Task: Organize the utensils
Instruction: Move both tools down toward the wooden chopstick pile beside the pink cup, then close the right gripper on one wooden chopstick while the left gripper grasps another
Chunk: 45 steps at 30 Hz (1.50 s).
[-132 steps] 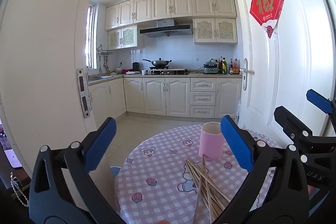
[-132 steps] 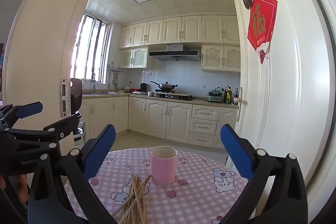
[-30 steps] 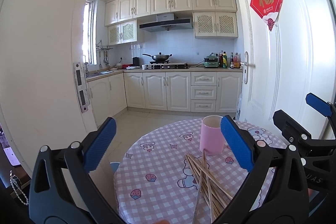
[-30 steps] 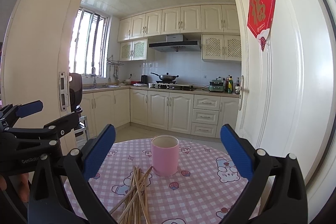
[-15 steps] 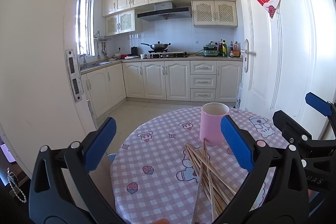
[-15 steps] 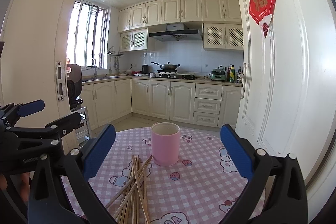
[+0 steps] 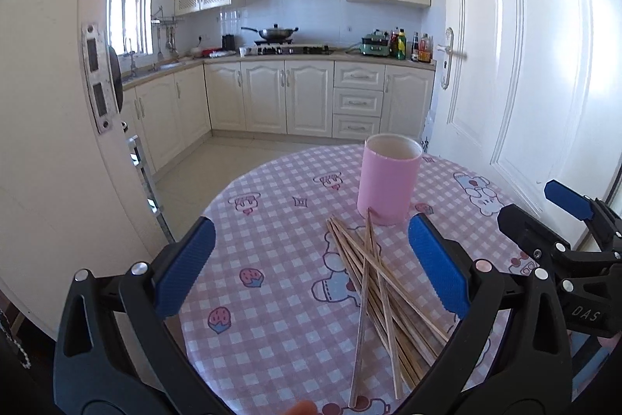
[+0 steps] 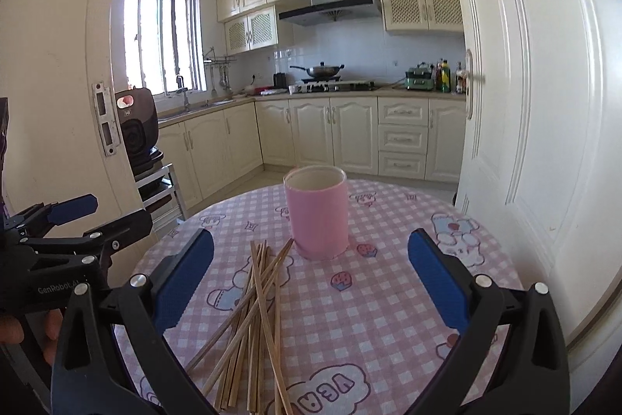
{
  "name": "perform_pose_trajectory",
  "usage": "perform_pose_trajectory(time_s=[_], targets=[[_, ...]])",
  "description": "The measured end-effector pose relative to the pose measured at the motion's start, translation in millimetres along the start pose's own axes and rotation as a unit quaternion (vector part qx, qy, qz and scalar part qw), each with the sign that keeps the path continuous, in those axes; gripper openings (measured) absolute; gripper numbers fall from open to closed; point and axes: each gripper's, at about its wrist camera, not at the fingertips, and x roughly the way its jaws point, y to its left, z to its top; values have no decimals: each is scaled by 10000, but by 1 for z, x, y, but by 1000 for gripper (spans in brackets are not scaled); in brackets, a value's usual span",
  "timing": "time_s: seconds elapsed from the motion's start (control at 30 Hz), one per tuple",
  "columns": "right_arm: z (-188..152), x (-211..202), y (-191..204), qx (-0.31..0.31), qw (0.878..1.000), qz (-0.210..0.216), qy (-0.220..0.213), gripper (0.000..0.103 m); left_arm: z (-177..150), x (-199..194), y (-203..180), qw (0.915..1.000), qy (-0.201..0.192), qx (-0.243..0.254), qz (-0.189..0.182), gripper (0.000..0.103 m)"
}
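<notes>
A pile of several wooden chopsticks (image 7: 379, 292) lies on a round table with a pink checked cloth (image 7: 272, 282). An empty pink cup (image 7: 388, 177) stands upright just beyond their far tips. My left gripper (image 7: 311, 267) is open and empty, above the table's near side, left of the pile. My right gripper (image 8: 311, 275) is open and empty, above the chopsticks (image 8: 256, 317), with the cup (image 8: 317, 212) ahead and the cloth (image 8: 388, 298) below. Each gripper shows at the edge of the other's view.
A white door (image 7: 544, 84) with a red decoration stands close on the right. A door frame (image 7: 50, 104) is on the left. Kitchen cabinets (image 7: 311, 96) and a stove with a wok are beyond the table. A black appliance (image 8: 136, 127) sits on a rack at left.
Both grippers have tilted downward and moved closer to the table. The cup and chopsticks now sit larger and more central in both views. Nothing was gripped.
</notes>
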Motion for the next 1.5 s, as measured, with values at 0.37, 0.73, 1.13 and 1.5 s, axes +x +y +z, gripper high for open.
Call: perform_pose_trajectory(time_s=[0.37, 0.73, 1.13, 1.5], targets=[[-21, 37, -14, 93, 9966, -26, 817, 84, -29, 69, -7, 9914, 1230, 67, -441, 87], [-29, 70, -10, -72, 9886, 488, 1424, 58, -36, 102, -15, 9857, 1614, 0, -483, 69], [-27, 131, 50, -1147, 9675, 913, 2063, 26, -42, 91, 27, 9874, 1553, -310, 16, 75], [-25, 128, 32, -988, 9684, 887, 2109, 6, -44, 98, 26, 9856, 1632, -364, -248, 75]])
